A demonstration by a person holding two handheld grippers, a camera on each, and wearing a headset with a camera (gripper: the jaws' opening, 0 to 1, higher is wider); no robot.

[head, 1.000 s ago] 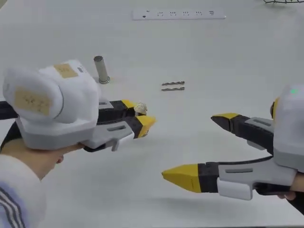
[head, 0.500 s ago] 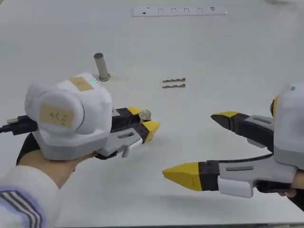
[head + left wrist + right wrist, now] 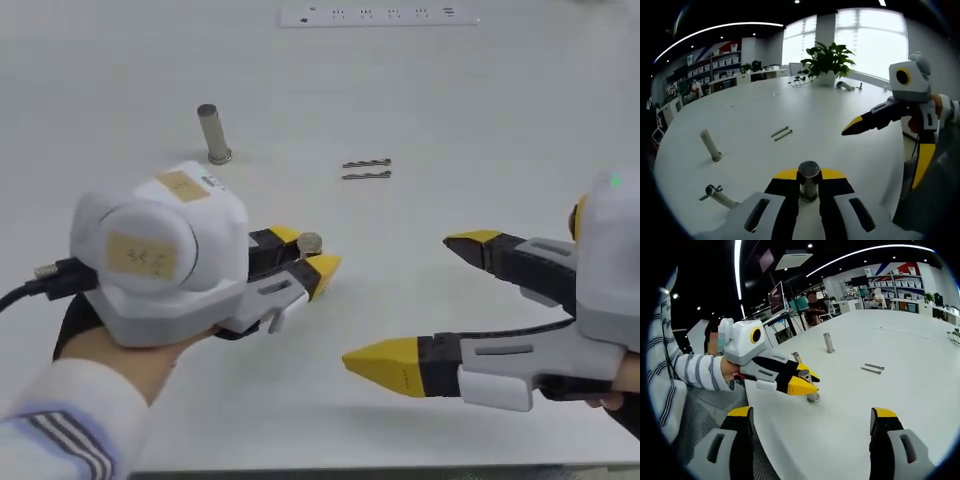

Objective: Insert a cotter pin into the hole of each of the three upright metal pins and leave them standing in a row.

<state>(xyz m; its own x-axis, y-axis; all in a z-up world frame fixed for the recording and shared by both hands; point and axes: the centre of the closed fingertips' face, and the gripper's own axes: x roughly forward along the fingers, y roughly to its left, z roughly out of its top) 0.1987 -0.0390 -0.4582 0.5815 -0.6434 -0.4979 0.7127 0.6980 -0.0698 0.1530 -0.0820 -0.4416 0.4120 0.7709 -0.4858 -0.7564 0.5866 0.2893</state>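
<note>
While everything is carried by the wide white tabletop (image 3: 480,120), the left gripper (image 3: 306,255) is closed on a short grey steel pin (image 3: 809,175). The pin is clamped near its upper end between the yellow-tipped jaws, and its foot appears to rest on the tabletop. The right gripper (image 3: 415,300) is spread wide and empty, well apart to the right of the left one. A second grey steel pin (image 3: 211,133) stands upright ahead and to the left of the left gripper. A third pin (image 3: 719,196), with a cotter pin through its head, is seen close at that gripper's left side. Two thin wire cotter pins (image 3: 366,169) lie side by side ahead, between the grippers.

The steel pins are judged stiff, smooth and easily tipped, so the shank is best gripped below the cross hole. The cotter pins are judged light and springy, and are best taken by the looped head.
</note>
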